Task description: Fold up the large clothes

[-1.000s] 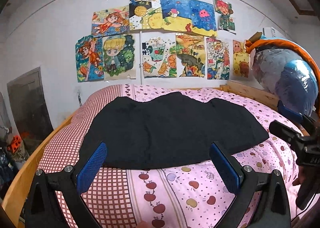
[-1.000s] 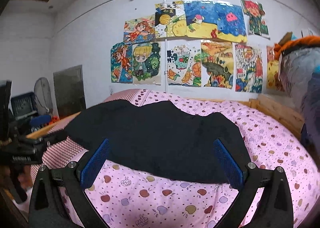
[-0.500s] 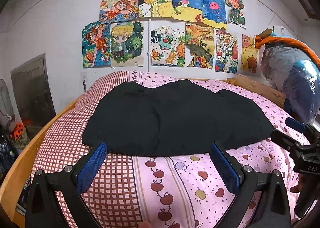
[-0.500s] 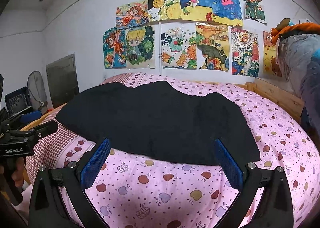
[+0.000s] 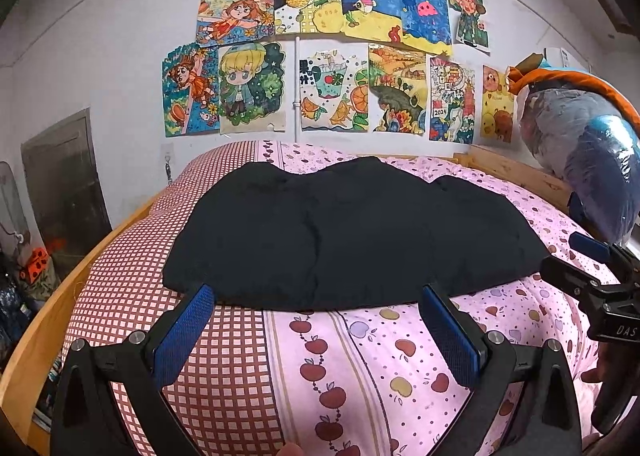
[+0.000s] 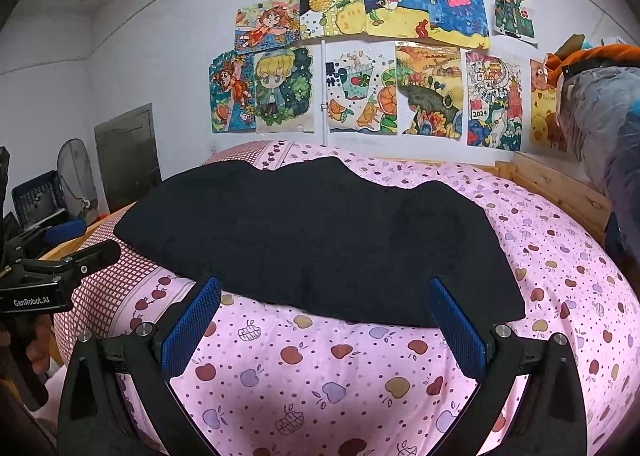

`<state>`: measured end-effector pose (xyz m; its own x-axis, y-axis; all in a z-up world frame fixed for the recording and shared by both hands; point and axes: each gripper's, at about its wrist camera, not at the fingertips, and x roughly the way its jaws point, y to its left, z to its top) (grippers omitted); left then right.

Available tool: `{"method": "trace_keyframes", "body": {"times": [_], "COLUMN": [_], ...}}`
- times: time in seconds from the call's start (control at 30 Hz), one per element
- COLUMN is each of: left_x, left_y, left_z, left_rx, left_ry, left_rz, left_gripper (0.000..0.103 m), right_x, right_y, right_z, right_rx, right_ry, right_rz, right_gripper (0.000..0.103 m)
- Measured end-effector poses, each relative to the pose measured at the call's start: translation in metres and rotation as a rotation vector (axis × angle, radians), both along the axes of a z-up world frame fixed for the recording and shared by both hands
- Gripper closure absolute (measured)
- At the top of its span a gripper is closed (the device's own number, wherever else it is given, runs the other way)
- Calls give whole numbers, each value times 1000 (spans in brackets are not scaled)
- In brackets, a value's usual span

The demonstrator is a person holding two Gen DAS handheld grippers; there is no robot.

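A large black garment (image 5: 344, 236) lies spread flat across the bed, its near hem facing me; it also shows in the right wrist view (image 6: 320, 240). My left gripper (image 5: 316, 296) is open and empty, held just in front of the hem's left part. My right gripper (image 6: 326, 290) is open and empty, in front of the hem's right part. Each gripper shows at the edge of the other's view: the right one (image 5: 588, 272) and the left one (image 6: 60, 256).
The bed has a pink apple-print sheet (image 5: 400, 356) with a red checked part (image 5: 132, 296) on the left and a wooden frame (image 5: 52, 308). A bundle wrapped in plastic (image 5: 580, 152) stands at the right. Drawings cover the wall (image 5: 320, 56). Clutter lies on the floor at the left (image 6: 36, 200).
Both grippers have tilted down and come a little closer to the garment's near hem. The jaws stay open. The garment has not moved.
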<state>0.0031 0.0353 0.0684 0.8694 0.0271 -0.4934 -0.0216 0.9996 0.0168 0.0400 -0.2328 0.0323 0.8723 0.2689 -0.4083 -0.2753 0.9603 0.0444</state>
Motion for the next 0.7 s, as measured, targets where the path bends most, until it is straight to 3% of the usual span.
{"method": "trace_keyframes", "body": {"times": [0.7], "left_x": [-1], "left_y": [-4], "left_z": [0], "left_rx": [4], "left_ry": [0], "left_rz": [-4], "left_gripper": [0], "right_x": [5], "right_y": [0], "right_z": [-5], "right_rx": [11], "right_ry": [26], "right_rz": [5], "right_gripper": [2]}}
